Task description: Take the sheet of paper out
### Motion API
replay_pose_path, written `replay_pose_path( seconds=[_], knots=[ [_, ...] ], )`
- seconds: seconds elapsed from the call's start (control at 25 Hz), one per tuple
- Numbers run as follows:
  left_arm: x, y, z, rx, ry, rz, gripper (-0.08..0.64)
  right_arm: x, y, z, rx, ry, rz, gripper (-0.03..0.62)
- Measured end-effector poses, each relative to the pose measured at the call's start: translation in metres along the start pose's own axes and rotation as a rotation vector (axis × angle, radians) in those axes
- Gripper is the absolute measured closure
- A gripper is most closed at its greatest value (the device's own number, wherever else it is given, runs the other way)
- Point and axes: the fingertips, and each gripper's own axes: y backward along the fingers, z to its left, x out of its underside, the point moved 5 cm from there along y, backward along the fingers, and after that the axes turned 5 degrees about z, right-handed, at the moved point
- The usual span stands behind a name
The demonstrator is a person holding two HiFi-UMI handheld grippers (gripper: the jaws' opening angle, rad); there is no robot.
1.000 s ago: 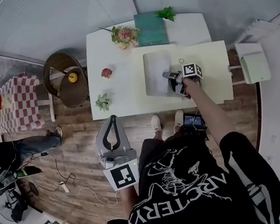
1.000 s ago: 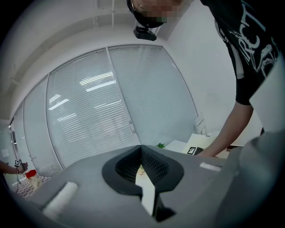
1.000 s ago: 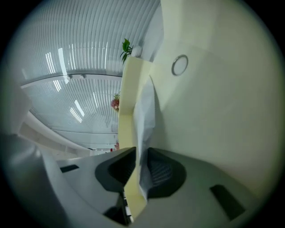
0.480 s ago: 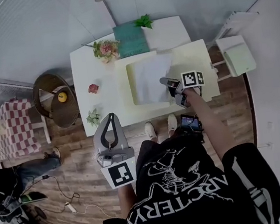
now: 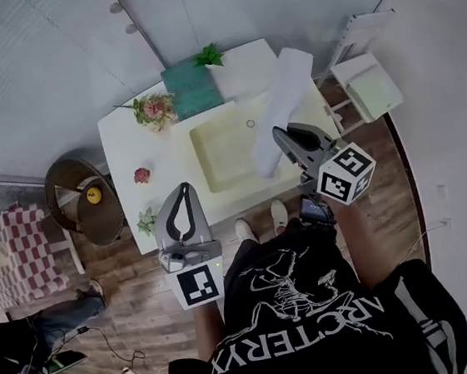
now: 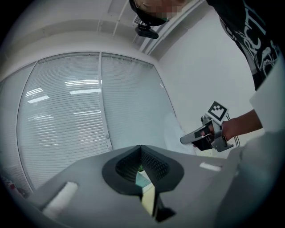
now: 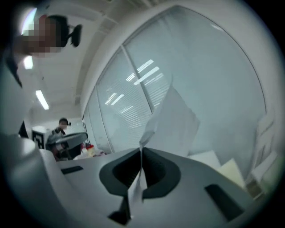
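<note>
1. Head view shows what changed. The sheet of paper (image 5: 284, 101) lay flat in the pale yellow tray (image 5: 215, 176) a second ago. It now hangs in the air over the tray's right side, curled lengthwise and clear of the tray floor.
2. The right gripper (image 5: 279, 133) has come up with the sheet and rolled over. Its jaws are pressed fully together on the paper near one end. In the right gripper view the sheet is pinched between the pads, with a short tail on the near side and the rest fanning out beyond the tips.
3. The left gripper (image 5: 185, 187) sits low by the person's body, short of the white table (image 5: 120, 145). Its jaws are closed tip to tip with nothing between them, and it takes no part in the lift.
4. With the sheet already off the tray, the taking-out looks as good as done. What probably remains is to carry the paper aside and set it down without creasing it in so narrow a pinch.
5. The tray now appears bare except for a small ring (image 5: 249, 124) near its far edge.
6. The teal board (image 5: 191, 88), the flower bunch (image 5: 151, 110) and the red blossom (image 5: 143, 175) all lie on the table outside the tray.
</note>
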Motion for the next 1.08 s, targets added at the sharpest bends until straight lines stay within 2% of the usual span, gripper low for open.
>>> replay_pose_path(
  seconds=[0.08, 0.16, 0.28, 0.4, 0.68, 1.08],
  knots=[
    [-0.002, -0.003, 0.005, -0.007, 0.019, -0.015, 0.548, -0.015, 0.006, 0.019, 0.099, 0.2, 0.0, 0.58],
    [-0.004, -0.006, 0.01, -0.016, 0.016, -0.024, 0.548, -0.026, 0.01, 0.037, 0.171, 0.36, -0.035, 0.58],
    [-0.01, -0.009, 0.014, -0.024, 0.009, -0.043, 0.548, -0.042, 0.017, 0.057, 0.234, 0.513, -0.128, 0.58],
    [-0.016, -0.012, 0.017, -0.028, 0.0, -0.065, 0.548, -0.05, 0.022, 0.064, 0.255, 0.536, -0.176, 0.58],
    [-0.023, -0.009, 0.019, -0.056, -0.013, -0.085, 0.548, -0.062, 0.024, 0.062, 0.241, 0.543, -0.201, 0.58],
    [-0.025, -0.003, 0.023, -0.076, -0.022, -0.085, 0.548, -0.06, 0.021, 0.073, 0.198, 0.584, -0.186, 0.58]
  ],
)
